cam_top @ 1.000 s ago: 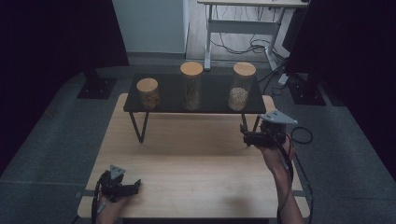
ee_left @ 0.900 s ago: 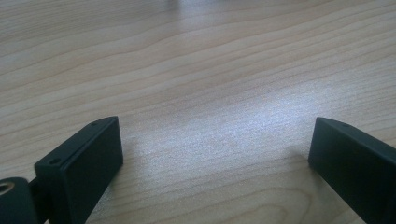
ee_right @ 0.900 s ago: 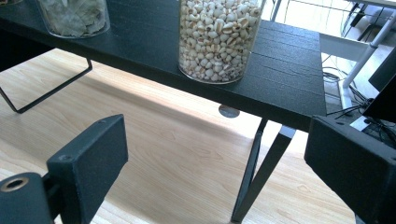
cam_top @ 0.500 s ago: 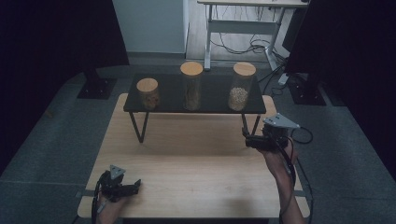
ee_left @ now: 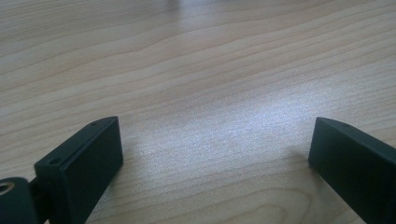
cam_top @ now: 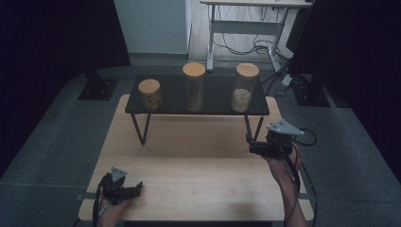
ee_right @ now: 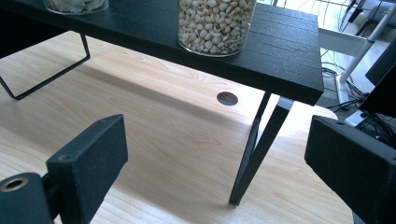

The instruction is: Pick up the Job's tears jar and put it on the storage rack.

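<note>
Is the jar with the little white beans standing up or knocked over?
Standing up. The bean jar sits upright on the black shelf, its round wooden lid on top, level.

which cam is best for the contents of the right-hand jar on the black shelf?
Right gripper view: the jar sits close above the open jaws, pale round grains clear. High view shows the whole jar with its lid, grains only a pale blur. Left gripper view looks at the wooden table.

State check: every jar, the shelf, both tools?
left jar: upright on shelf, lid on
middle jar: upright, lid on
right jar: upright, lid on, pale grains inside
black shelf: standing on table
left tool: open, holding nothing, low over table
right tool: open, holding nothing, beside shelf leg
</note>
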Tool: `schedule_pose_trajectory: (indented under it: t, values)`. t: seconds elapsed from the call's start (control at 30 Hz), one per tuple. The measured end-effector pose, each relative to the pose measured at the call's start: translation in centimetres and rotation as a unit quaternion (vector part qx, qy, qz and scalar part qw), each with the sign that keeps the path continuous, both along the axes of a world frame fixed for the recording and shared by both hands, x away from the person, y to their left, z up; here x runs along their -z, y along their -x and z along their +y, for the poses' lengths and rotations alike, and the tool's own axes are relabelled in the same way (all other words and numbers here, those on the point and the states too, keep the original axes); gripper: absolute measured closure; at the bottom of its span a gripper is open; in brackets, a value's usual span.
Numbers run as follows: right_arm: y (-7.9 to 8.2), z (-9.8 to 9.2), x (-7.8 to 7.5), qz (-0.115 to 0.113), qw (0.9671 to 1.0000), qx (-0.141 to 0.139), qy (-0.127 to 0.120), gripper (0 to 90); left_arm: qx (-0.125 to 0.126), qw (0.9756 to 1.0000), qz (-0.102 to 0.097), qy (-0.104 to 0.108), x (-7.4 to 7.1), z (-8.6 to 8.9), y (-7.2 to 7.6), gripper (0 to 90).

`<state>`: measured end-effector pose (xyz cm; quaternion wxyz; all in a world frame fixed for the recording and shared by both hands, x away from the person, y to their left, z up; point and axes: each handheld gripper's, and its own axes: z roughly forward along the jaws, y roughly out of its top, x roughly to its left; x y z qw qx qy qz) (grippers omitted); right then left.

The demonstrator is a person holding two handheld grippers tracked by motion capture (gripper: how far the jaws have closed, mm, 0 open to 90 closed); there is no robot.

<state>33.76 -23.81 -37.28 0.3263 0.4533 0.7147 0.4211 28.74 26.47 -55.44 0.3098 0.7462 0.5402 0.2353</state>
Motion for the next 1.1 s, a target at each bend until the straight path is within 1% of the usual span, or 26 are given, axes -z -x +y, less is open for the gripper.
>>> schedule_pose_trajectory:
  t: [0.23,1.1]
  values:
    - [0.3,-0.1,0.4,0.001,1.0,0.001,0.004,5.3,0.0,1.0,0.0,0.0,0.0,0.0,0.0,2.6]
    - [1.6,-0.5,2.3,0.007,0.9999,0.006,0.005,5.2,0.0,1.0,0.0,0.0,0.0,0.0,0.0,2.6]
